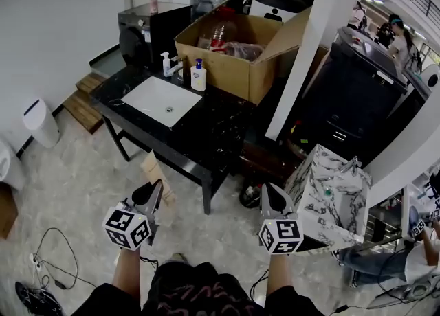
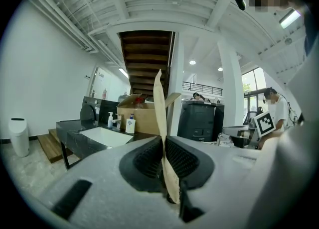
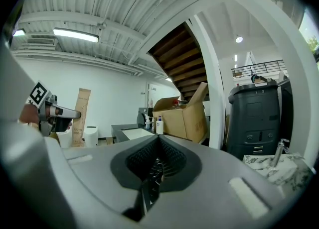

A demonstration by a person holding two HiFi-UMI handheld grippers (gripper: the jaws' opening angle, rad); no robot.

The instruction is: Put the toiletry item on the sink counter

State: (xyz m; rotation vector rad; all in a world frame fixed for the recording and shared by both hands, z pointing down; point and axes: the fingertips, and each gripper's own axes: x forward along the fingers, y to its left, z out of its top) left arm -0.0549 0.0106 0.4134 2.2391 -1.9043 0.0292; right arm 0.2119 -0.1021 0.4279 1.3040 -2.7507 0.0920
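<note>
One tan pouch [image 2: 159, 108] in left gripper [image 2: 163, 148], well off counter [image 1: 206, 139] edge.

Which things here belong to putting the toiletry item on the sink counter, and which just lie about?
Job: paper packet, clamped in the left gripper; sink counter.
Lying about: cardboard box; soap bottle; white bin.

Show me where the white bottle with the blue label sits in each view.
Head view: white bottle upper centre-left, on the black counter, between the white basin and the cardboard box.
Left gripper view: left of centre, against the box's left end.
Right gripper view: near centre, just left of the box.
Shared landmark: the open cardboard box.
</note>
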